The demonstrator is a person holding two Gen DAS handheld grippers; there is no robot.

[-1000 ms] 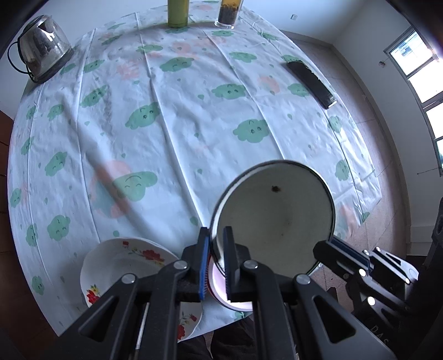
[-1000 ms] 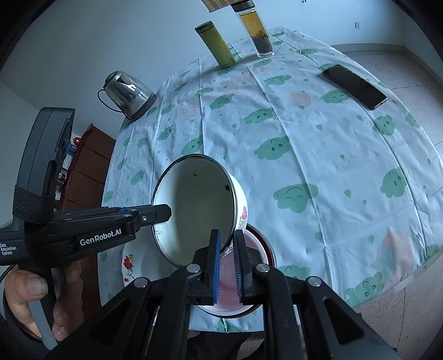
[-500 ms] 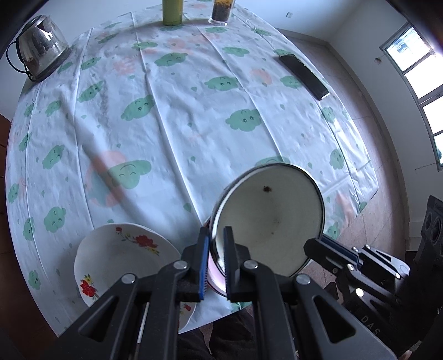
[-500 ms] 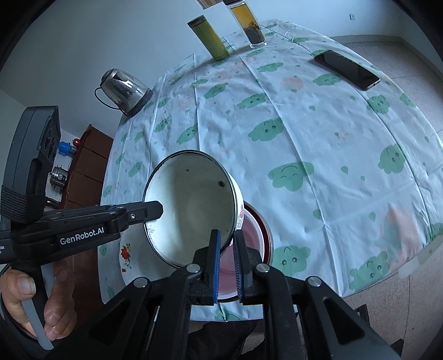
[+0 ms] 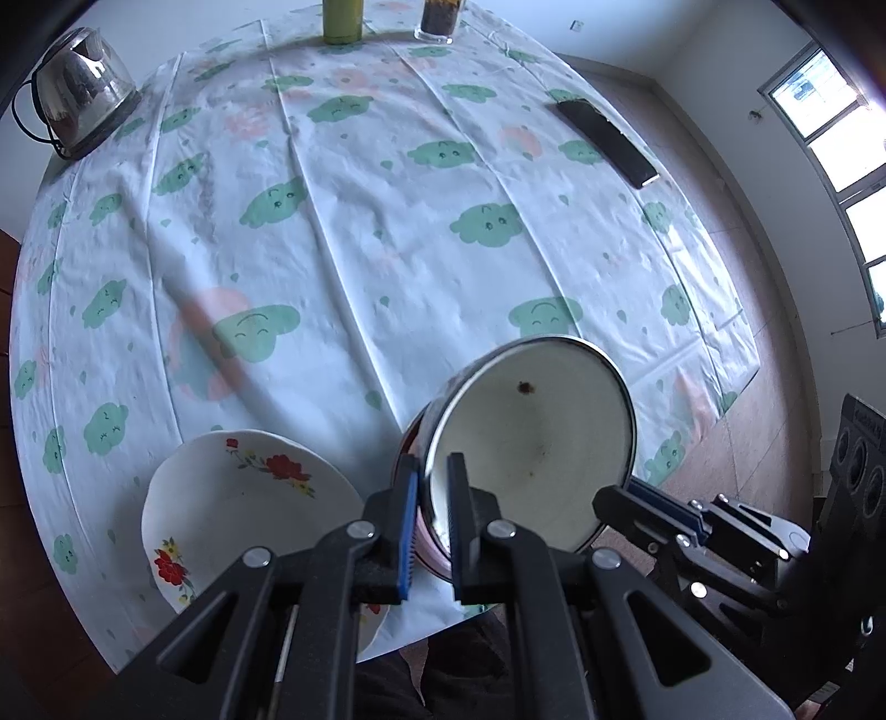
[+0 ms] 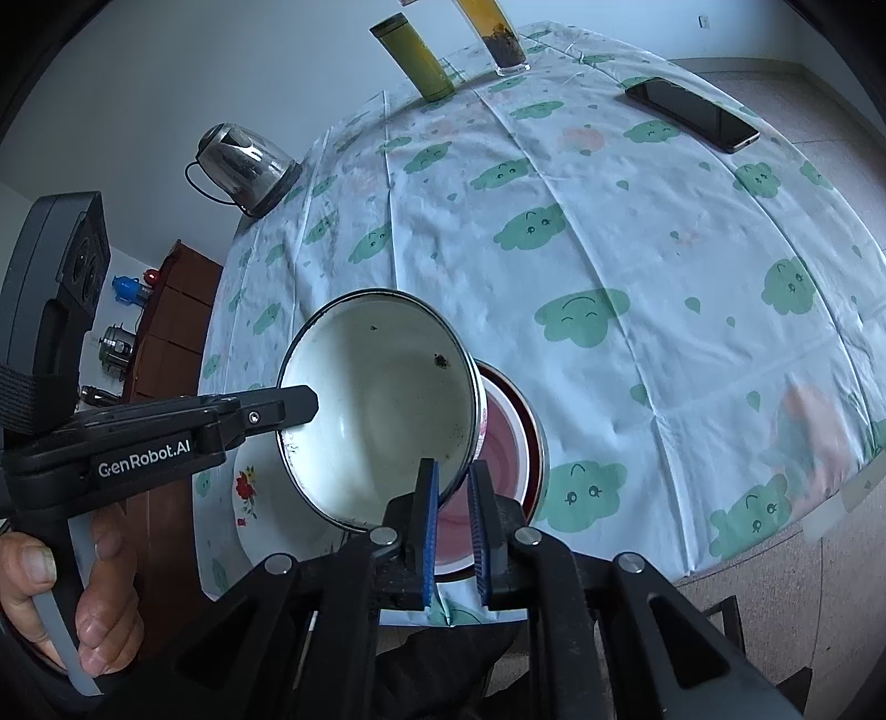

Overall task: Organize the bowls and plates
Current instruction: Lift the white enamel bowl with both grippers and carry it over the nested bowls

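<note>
A white enamel bowl (image 5: 537, 437) with a dark rim is held tilted above the table's near edge. My left gripper (image 5: 429, 490) is shut on its left rim. My right gripper (image 6: 451, 487) is shut on its right rim; the bowl also shows in the right wrist view (image 6: 382, 410). Under the bowl sits a red-rimmed bowl with a pink inside (image 6: 506, 448), partly hidden. A white plate with red flowers (image 5: 243, 504) lies to the left on the tablecloth, also seen in the right wrist view (image 6: 260, 498).
The table wears a white cloth with green clouds (image 5: 387, 221). A glass kettle (image 5: 77, 99) stands far left. A green flask (image 6: 412, 61) and a tea tumbler (image 6: 501, 44) stand at the far edge. A black phone (image 5: 606, 141) lies far right.
Both grippers have carried the enamel bowl slightly up and back toward the near edge. The flowered plate shows more fully. The grips are unchanged.
</note>
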